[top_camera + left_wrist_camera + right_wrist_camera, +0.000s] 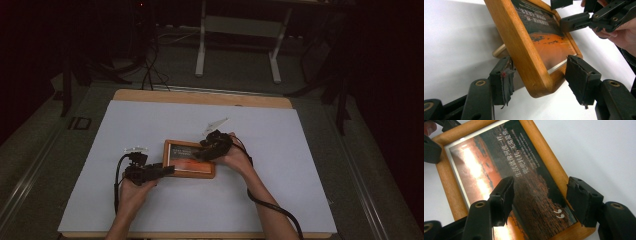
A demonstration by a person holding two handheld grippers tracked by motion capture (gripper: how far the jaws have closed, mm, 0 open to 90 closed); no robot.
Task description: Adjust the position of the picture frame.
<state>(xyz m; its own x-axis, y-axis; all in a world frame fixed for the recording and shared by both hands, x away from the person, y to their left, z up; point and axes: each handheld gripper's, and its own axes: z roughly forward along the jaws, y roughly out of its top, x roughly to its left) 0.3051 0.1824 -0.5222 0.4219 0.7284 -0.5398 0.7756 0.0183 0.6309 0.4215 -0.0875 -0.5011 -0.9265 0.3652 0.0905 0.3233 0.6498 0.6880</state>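
A wooden picture frame (190, 159) with an orange and dark print lies near the middle of the white table. In the left gripper view its near corner (534, 75) is raised off the sheet, and a wooden peg (499, 51) shows behind it. My left gripper (541, 80) straddles that corner. One pad (504, 75) lies against the frame's edge and the other pad stands a little off it. My right gripper (541, 197) hovers open over the print, one jaw above the picture and one above the frame's rim (554, 167). From above, the left gripper (167, 170) meets the frame's left end and the right gripper (201, 150) its far right part.
A white sheet (150, 125) covers the wooden table, with bare sheet all round the frame. Beyond the far edge stands a white desk leg frame (201, 45), and cables (150, 75) trail on the dark floor. Each gripper's cable (270, 205) runs back along the forearm.
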